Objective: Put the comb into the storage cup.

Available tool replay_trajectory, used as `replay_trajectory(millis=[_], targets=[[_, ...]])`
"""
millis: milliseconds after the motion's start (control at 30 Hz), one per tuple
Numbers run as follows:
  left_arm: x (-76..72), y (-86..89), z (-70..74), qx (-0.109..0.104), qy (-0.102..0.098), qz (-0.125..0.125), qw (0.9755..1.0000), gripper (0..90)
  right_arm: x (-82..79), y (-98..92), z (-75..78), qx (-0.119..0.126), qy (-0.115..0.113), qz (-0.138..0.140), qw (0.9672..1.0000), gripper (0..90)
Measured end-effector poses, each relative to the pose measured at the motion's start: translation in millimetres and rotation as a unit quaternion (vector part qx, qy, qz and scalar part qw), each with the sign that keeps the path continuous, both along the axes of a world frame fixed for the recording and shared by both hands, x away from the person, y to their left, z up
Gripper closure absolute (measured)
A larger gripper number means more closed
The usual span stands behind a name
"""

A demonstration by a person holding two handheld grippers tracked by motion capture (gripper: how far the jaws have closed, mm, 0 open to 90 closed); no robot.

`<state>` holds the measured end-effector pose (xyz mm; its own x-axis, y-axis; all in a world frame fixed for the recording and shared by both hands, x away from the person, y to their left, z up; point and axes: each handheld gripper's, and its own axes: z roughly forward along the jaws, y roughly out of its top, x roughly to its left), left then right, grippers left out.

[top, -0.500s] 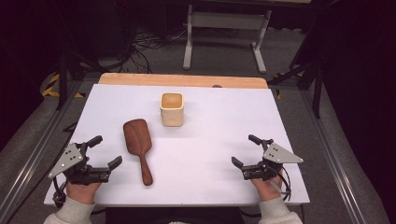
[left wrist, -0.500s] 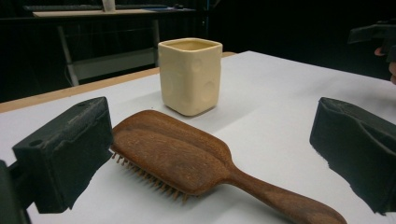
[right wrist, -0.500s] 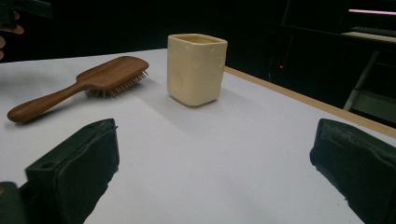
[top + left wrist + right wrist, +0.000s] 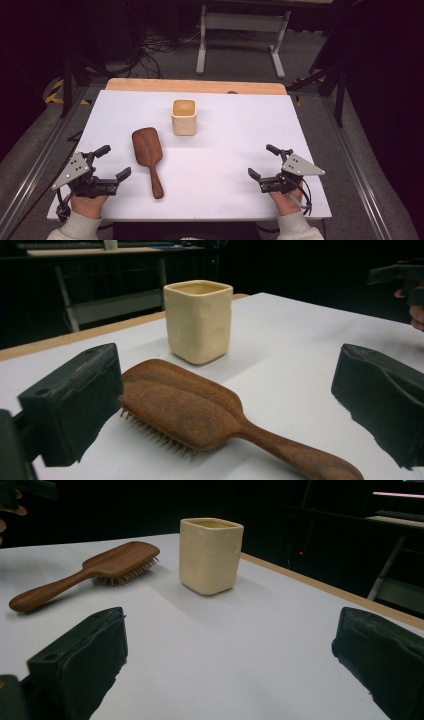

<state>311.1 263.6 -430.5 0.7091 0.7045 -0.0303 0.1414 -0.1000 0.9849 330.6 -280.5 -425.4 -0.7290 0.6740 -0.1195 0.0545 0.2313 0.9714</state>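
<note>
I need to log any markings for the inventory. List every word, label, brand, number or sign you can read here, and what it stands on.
None: no readable text anywhere.
Wooden hairbrush: plain wood, no brand visible.
Cream square cup: only dimples, no print.
White table top: blank.
Yellow-black floor tape: hazard stripes, no letters.

Bright white table [image 4: 225, 165], dark surroundings, soft shadows, slightly blurred close-ups.

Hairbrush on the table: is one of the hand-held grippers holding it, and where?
No. The hairbrush lies bristles down on the table, untouched. The left hand-held gripper and right hand-held gripper are both open and empty.
</note>
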Motion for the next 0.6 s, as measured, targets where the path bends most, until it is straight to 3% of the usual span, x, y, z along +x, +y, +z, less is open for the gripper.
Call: replay_trajectory(millis=[133, 233, 300, 600], targets=[[-1.6, -0.4, 2.7, -0.006, -0.005, -0.010, 0.9999, 2.6, 0.4, -0.1, -0.2, -0.001, 0.000, 0.002, 1.0000, 1.4], [1.3, -1.7, 5.4, -0.005, 0.026, -0.006, 0.9996, 2.9, 0.3, -0.6, -0.2, 0.003, 0.001, 0.001, 1.0000, 1.4], [3.2, -3.1, 6.2, -0.010, 0.034, -0.013, 0.9993, 3.0, 0.2, -1.2, 0.2, 0.005, 0.000, 0.001, 1.0000, 1.4], [11.1, -18.6, 15.5, 0.005, 0.044, -0.035, 0.9984, 5.8, 0.0, -1.7, 0.1, 0.006, 0.001, 0.002, 1.0000, 1.4]])
